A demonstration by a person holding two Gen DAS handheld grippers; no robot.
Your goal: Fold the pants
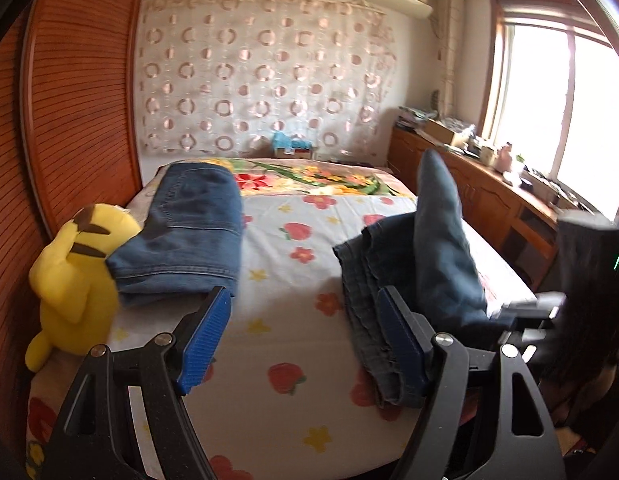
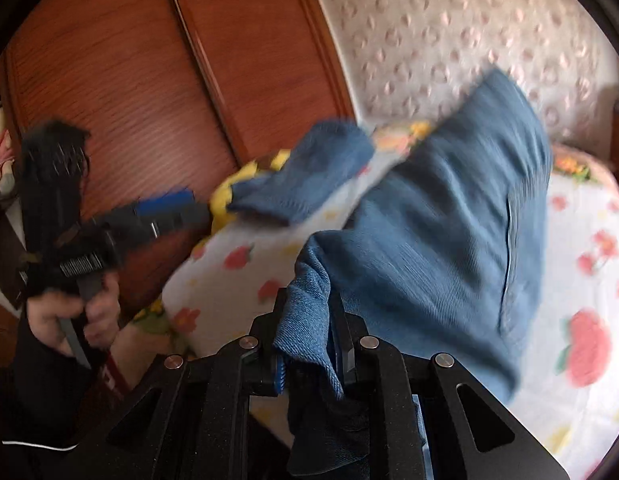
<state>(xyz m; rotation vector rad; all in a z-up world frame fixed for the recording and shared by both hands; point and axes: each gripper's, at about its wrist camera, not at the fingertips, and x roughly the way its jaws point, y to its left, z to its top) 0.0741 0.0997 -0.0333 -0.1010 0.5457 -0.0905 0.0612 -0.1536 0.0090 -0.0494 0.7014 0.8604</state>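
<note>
Left wrist view: left gripper being held wide, nothing between pads, above bed. One folded pair of jeans lying at bed's left edge, touching one yellow plush toy. Second pants being lifted near right edge.

Right wrist view: right gripper being clamped narrow on second pants; one hand gripping left gripper's handle.
</note>
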